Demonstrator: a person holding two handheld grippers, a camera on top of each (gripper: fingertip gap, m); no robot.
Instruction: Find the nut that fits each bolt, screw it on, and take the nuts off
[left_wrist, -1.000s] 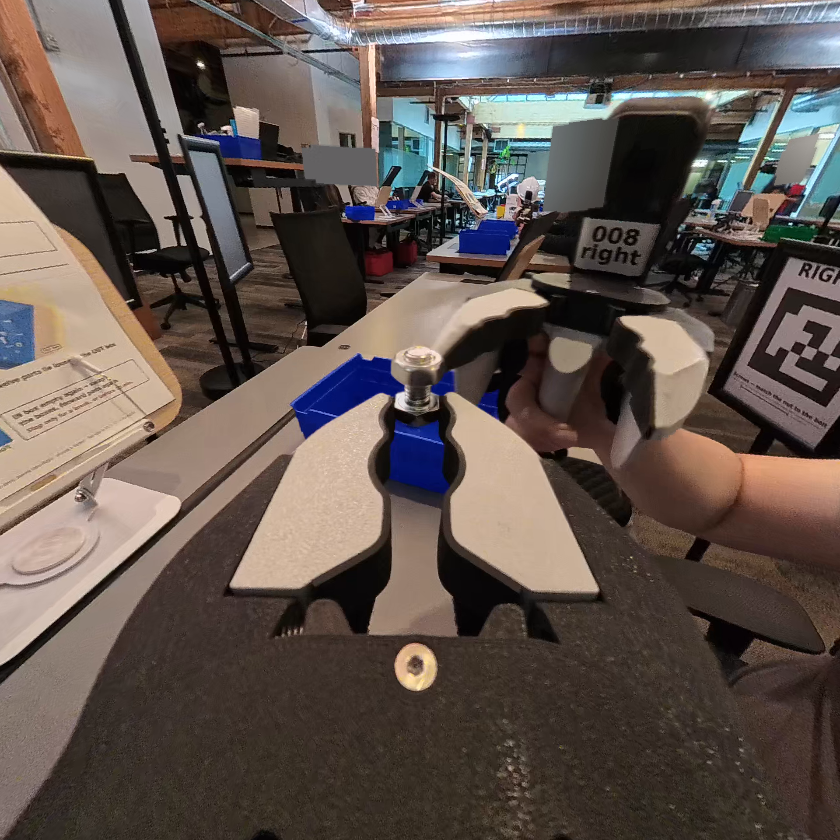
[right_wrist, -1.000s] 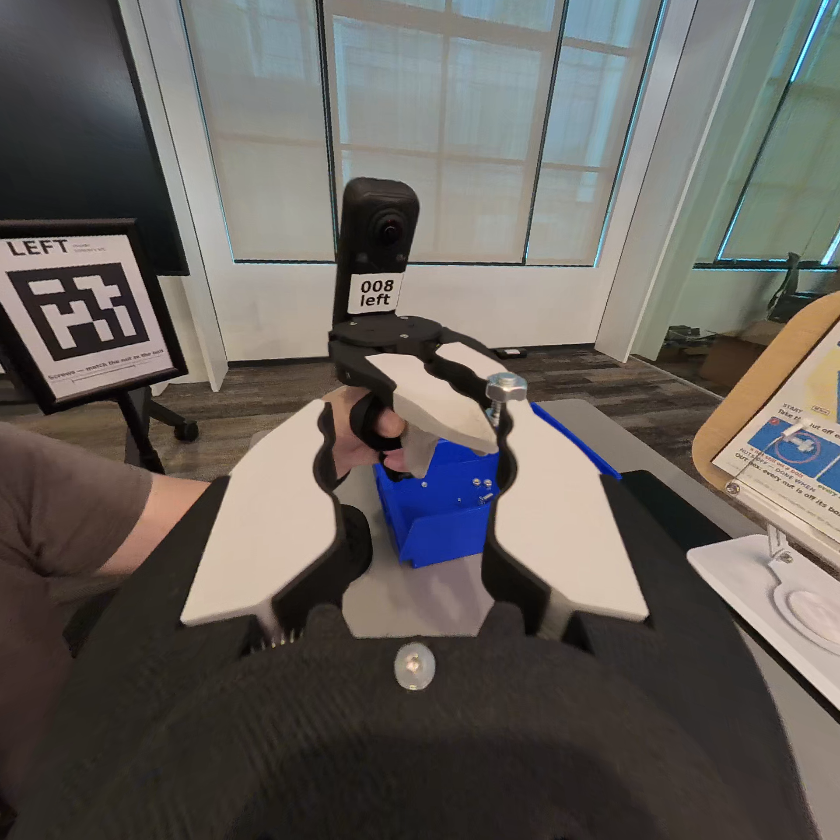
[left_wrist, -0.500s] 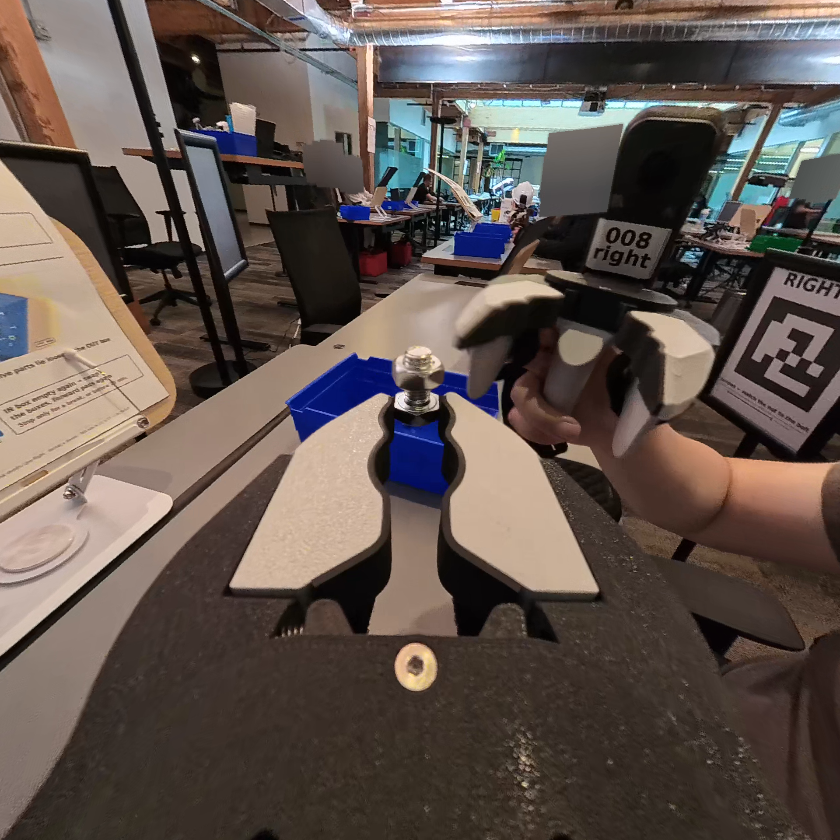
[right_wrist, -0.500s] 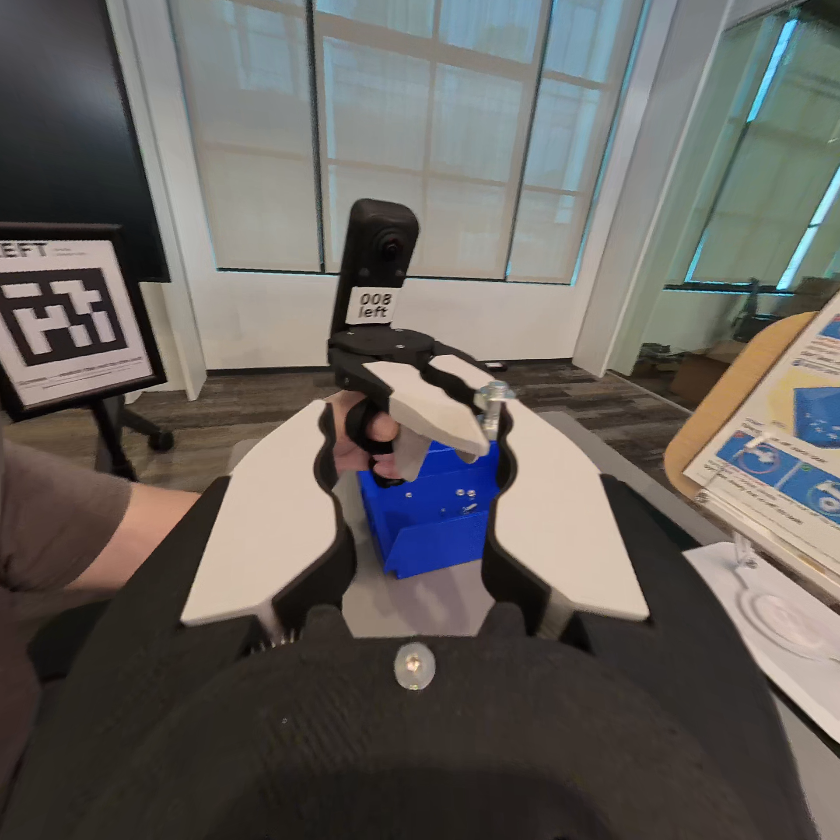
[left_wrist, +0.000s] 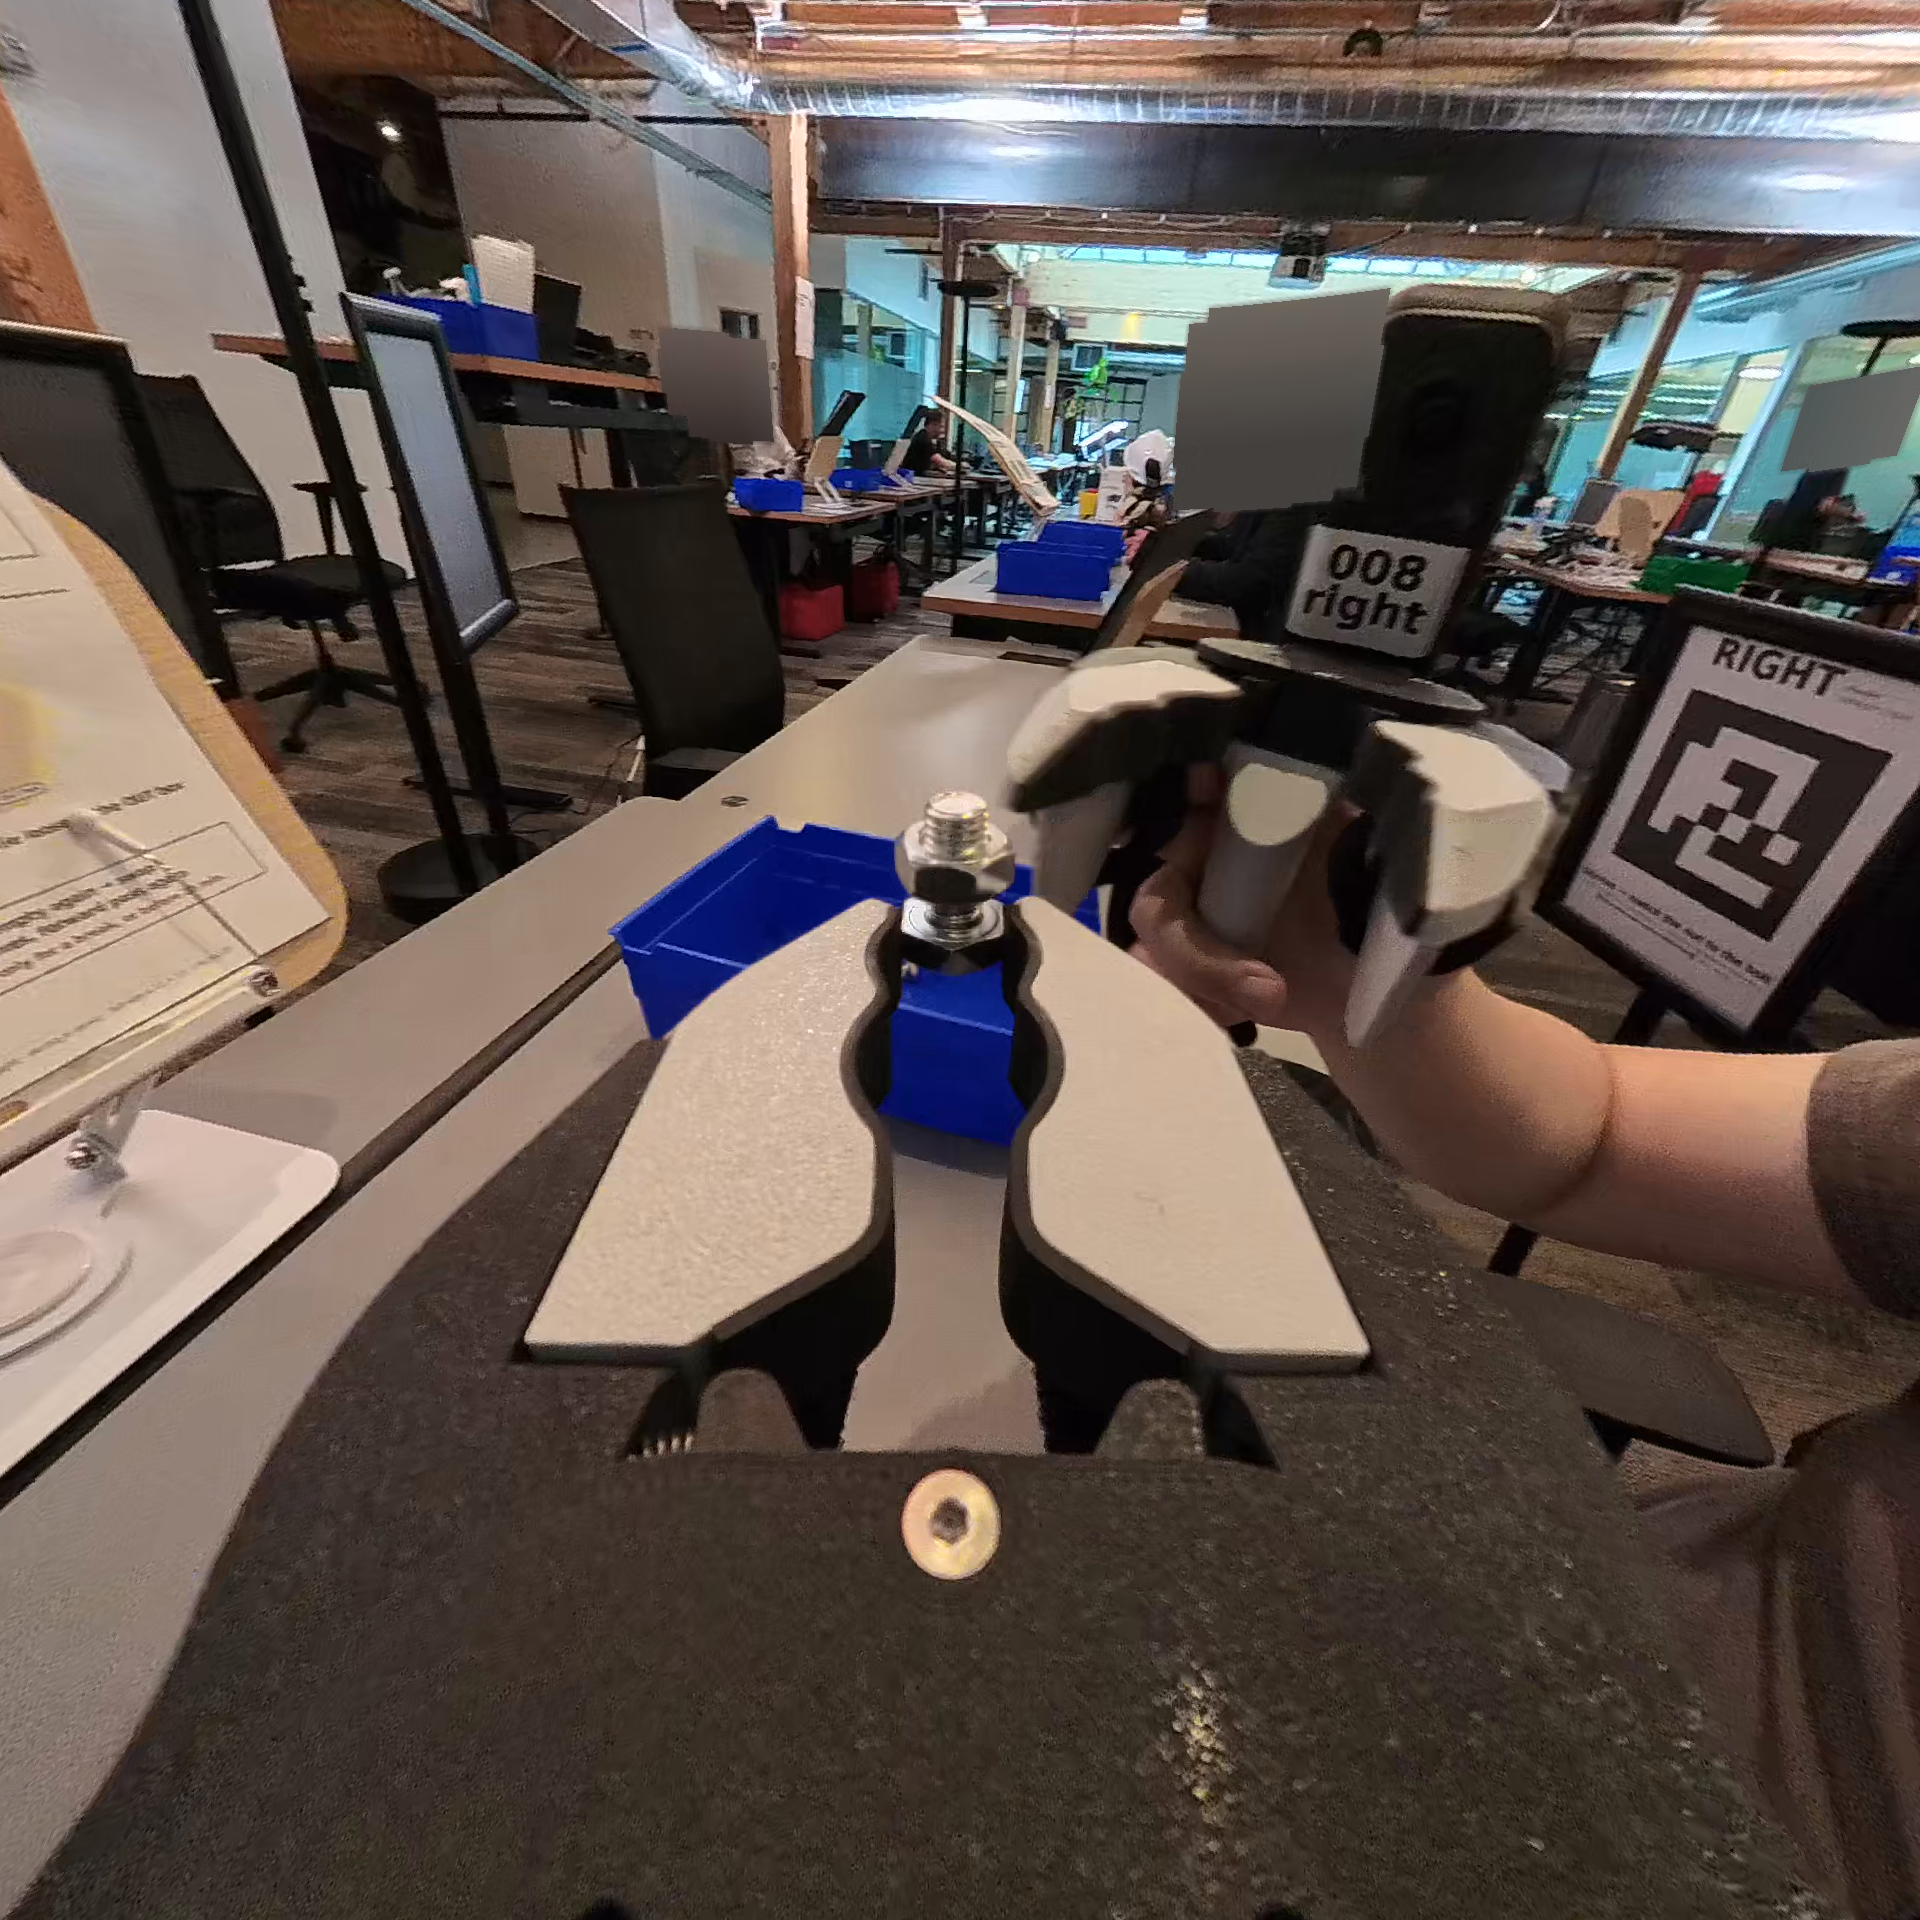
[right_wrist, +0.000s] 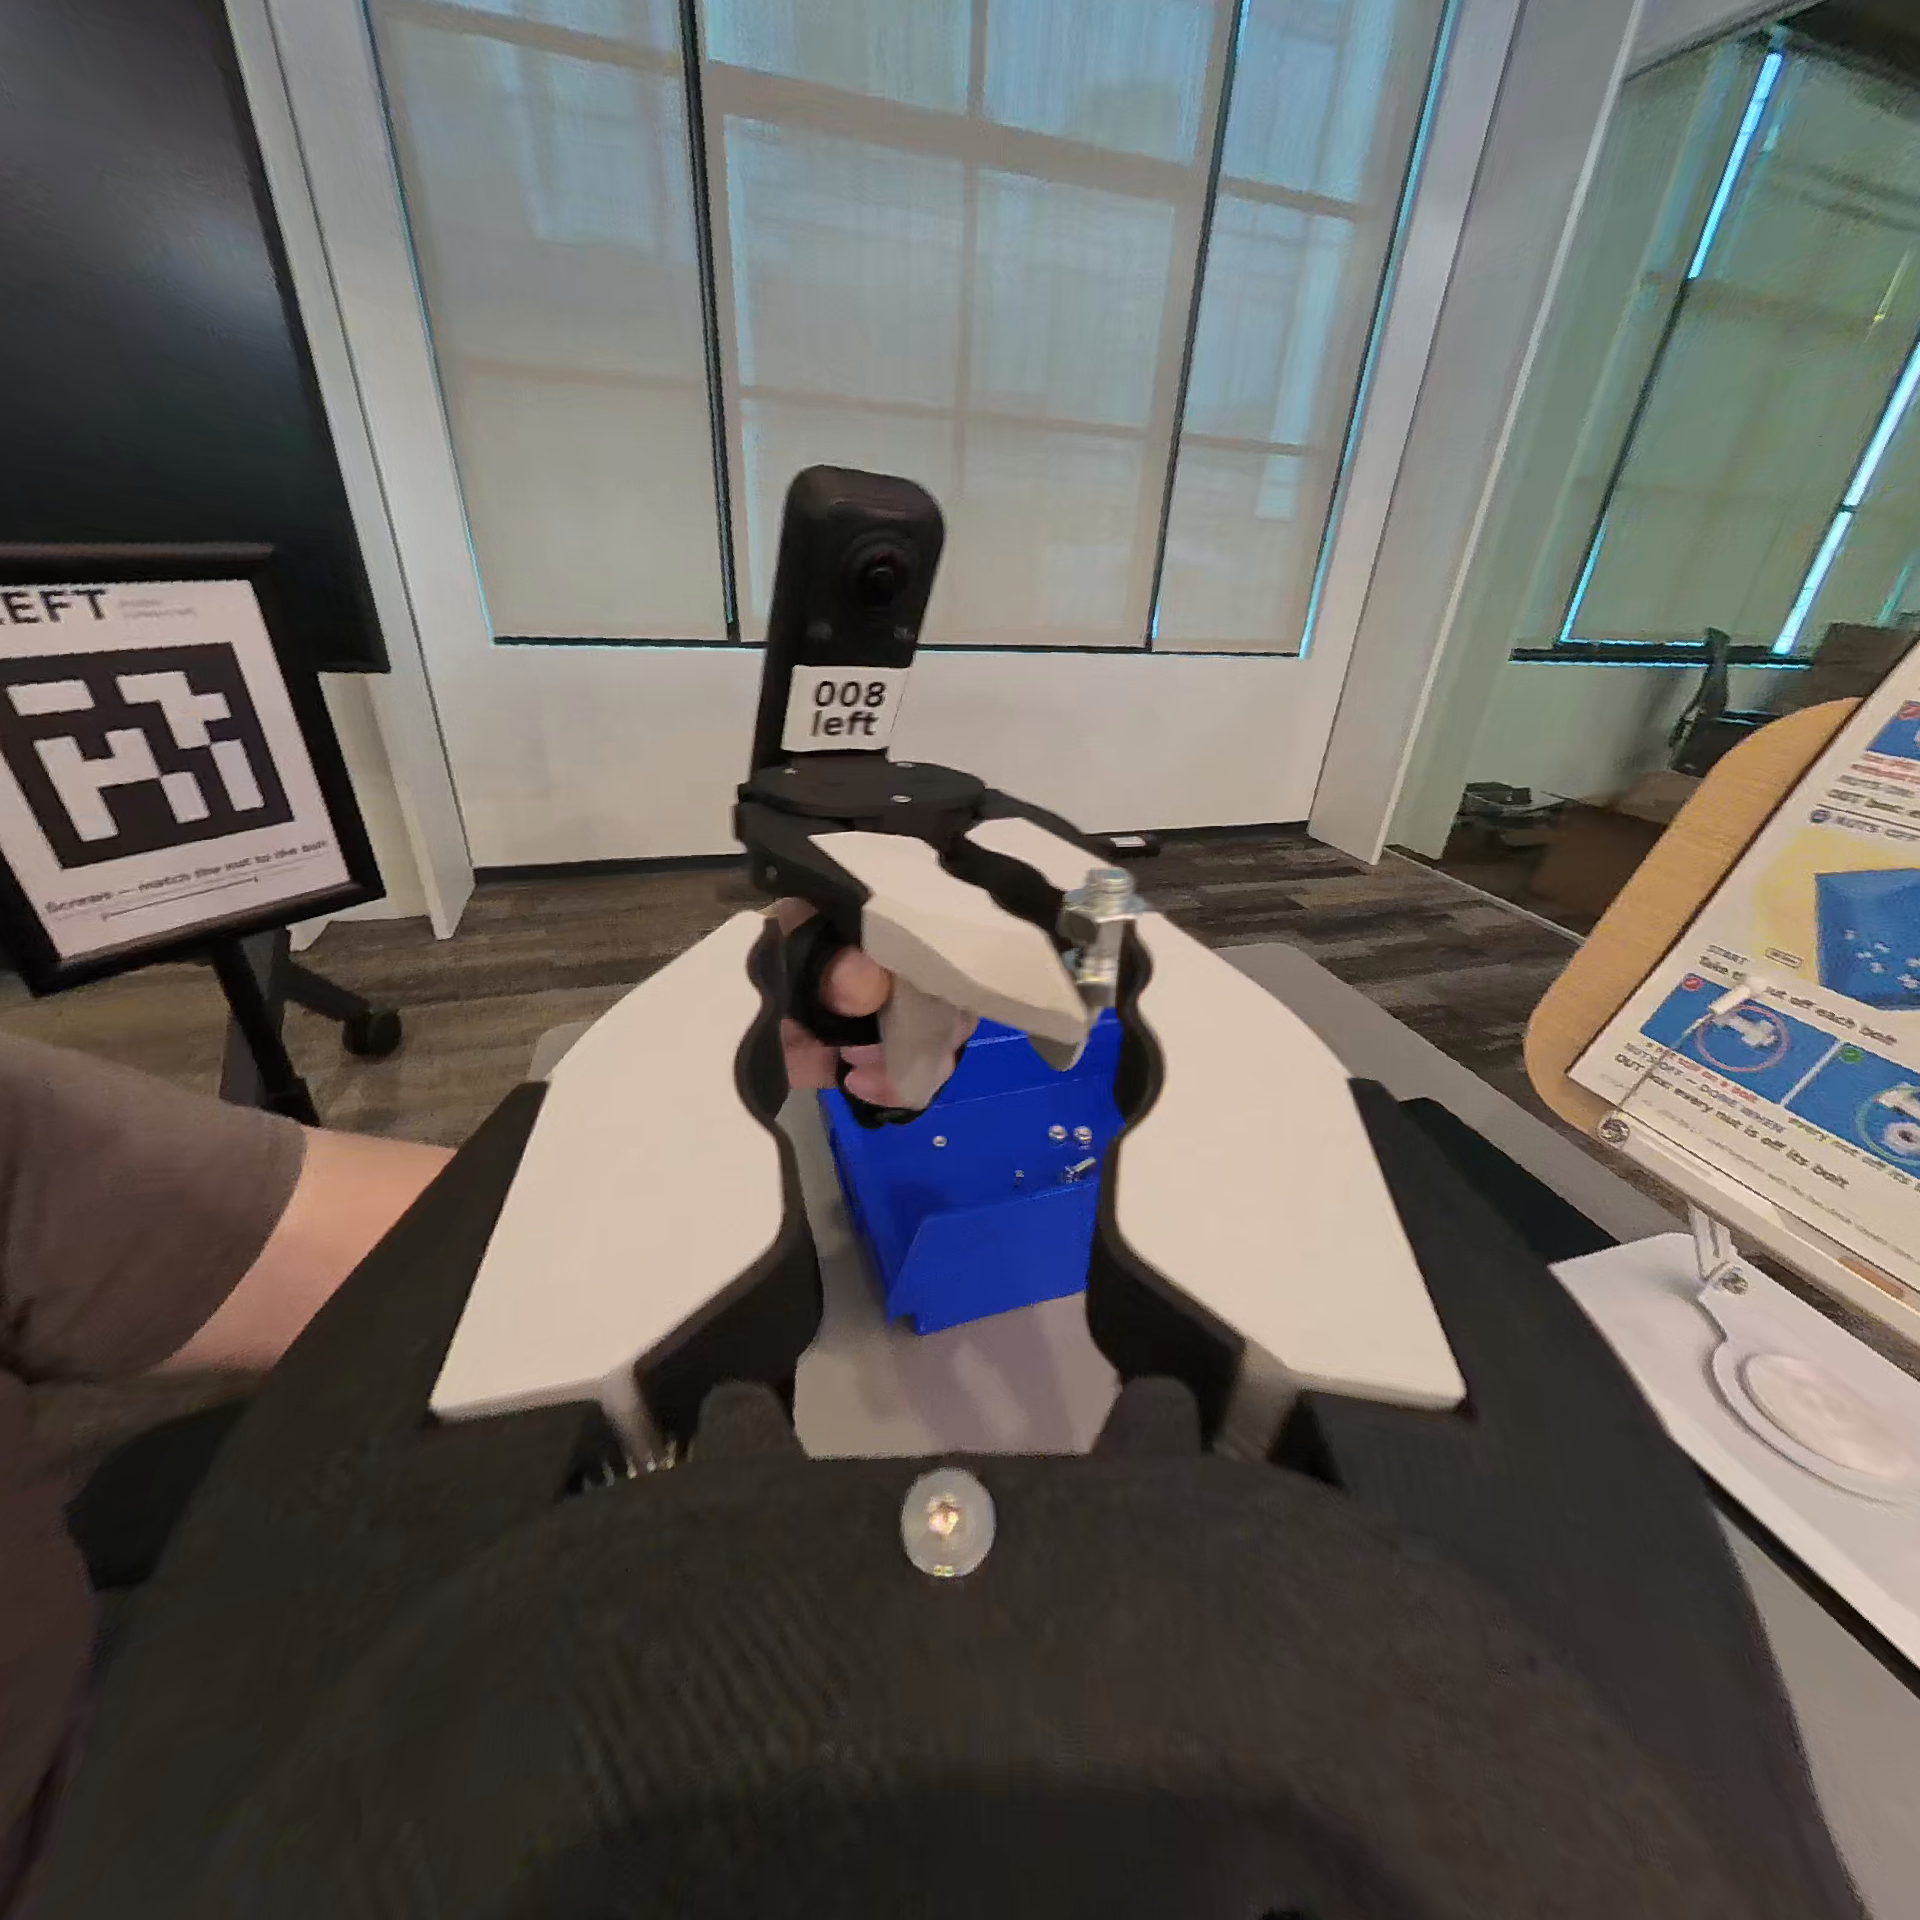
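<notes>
My left gripper (left_wrist: 951, 940) is shut on the head end of a silver bolt (left_wrist: 954, 914) that stands upright, threaded end up. A hex nut (left_wrist: 954, 862) sits on the thread just below its top. My right gripper (left_wrist: 1278, 800) is open and empty, held in a hand to the right of the bolt and apart from it. In the right wrist view the right gripper (right_wrist: 951, 966) stands wide open, and the left gripper (right_wrist: 1086, 987) holds the bolt (right_wrist: 1101, 935) close to the right finger's tip. A blue bin (left_wrist: 769, 914) sits on the table under both grippers.
The blue bin (right_wrist: 987, 1195) holds several small loose nuts and bolts (right_wrist: 1070, 1138). An instruction board on a stand (left_wrist: 135, 883) is at the left. A framed marker sign (left_wrist: 1756, 821) stands at the right. The grey table (left_wrist: 416, 1039) runs away ahead.
My right gripper has drawn back from the nut to the right, still open. My left gripper keeps its hold on the bolt.
</notes>
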